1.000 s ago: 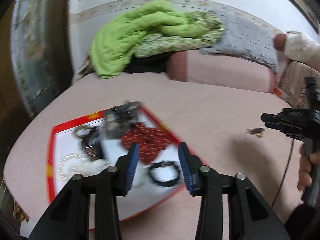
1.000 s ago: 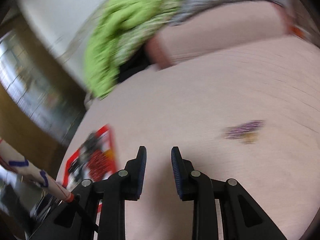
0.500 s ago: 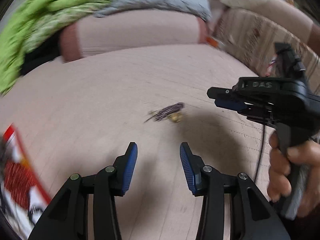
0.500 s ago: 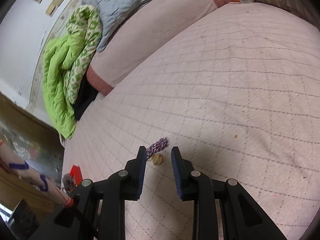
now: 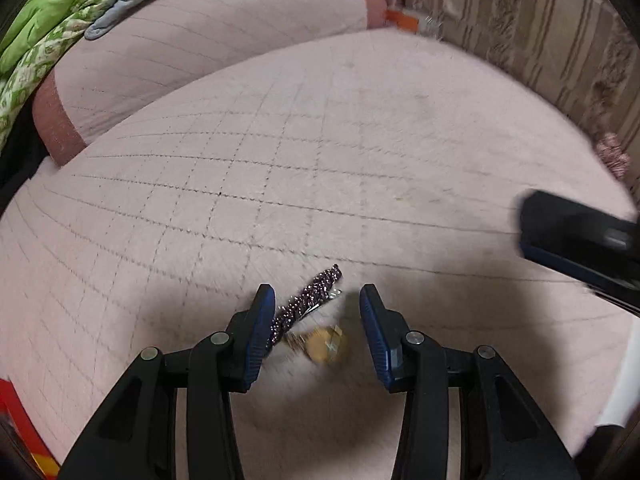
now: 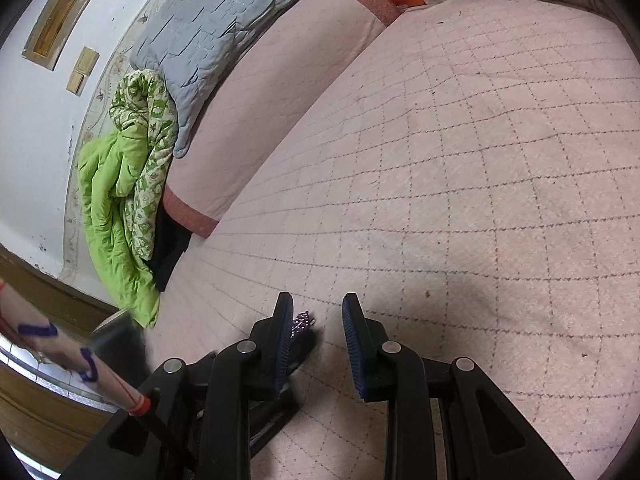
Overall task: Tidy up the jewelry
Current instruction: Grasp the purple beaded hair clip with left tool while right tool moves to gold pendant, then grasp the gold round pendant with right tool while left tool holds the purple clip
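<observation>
On a pink quilted bed [image 5: 360,128], the left gripper [image 5: 316,320] is hovering with its jaws apart and gripping nothing, straddling a beaded purple hair clip [image 5: 308,300] and a small gold piece [image 5: 324,344] lying on the cover. The right gripper [image 6: 318,336] is hanging nearby, jaws likewise parted and empty, the clip's tip [image 6: 301,320] showing just beside its left finger. Green bedding [image 6: 116,220] is lying bunched against the wall.

A pink quilted bedspread [image 6: 480,160] with stitched squares covers the bed. At its far edge lies a long pink bolster [image 6: 280,100], with a grey quilted blanket [image 6: 224,20] and crumpled green floral comforter [image 6: 120,184] piled behind.
</observation>
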Motion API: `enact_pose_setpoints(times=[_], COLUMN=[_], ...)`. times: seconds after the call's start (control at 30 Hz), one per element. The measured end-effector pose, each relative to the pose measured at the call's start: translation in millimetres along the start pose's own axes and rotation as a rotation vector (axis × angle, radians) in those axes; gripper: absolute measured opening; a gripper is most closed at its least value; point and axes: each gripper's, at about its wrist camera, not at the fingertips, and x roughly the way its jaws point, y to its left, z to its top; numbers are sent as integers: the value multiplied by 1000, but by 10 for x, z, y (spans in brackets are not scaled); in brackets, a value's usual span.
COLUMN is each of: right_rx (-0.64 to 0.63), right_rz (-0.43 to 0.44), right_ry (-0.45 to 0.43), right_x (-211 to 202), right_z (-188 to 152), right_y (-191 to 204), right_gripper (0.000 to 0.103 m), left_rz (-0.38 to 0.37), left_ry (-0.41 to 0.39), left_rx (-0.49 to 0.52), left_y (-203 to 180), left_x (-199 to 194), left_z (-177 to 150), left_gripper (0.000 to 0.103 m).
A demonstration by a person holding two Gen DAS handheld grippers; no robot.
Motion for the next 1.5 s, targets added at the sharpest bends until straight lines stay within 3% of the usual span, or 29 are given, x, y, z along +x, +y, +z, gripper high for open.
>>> enact_pose_setpoints(times=[0.03,0.13,0.27,0.37,0.47,0.6,0.73,0.83,1.13,1.3,1.5], right_rx=[0,-2,-17,-48,-116,-253,-360,-394,-694,-680,-662], right_rz=[5,10,6,4,0,-24,-115,-143,-290,-236,-80], right_ry=[3,7,33,77,137,215,205,251,199,156,54], right_x=[1,20,95,200,348,603,748,915,1037,831,378], right_z=[1,12,0,-36,-110,-257,-340,-381,-585,-510,-541], right_y=[-1,4,22,78,202,428,512,484,732,751,903], right_gripper=[28,28,28,28,28,28,28,28,21,21,21], left_rz=[-6,2,-5,-84,-92,-84,-66,-72,-42,-22,-4], left_ry=[-9,-37,-76,-132,-183,-232,-251,-258,-280,-305,-335], left_rx=[-16,-114,-231,-361,-406,-407,-399,-407,-385,-383,-385], left_y=[41,263,606,873,983,999,1007,994,912,898,880], left_x=[8,-19,-154,-368,-652,-955,-1086,-1112,-1231,-1373,-1583], left_z=[13,36,-126,-343,-567,-749,-884,-958,-1182,-1254,-1324], left_gripper=[42,14,14,14,14,14,14,14,14,14,14])
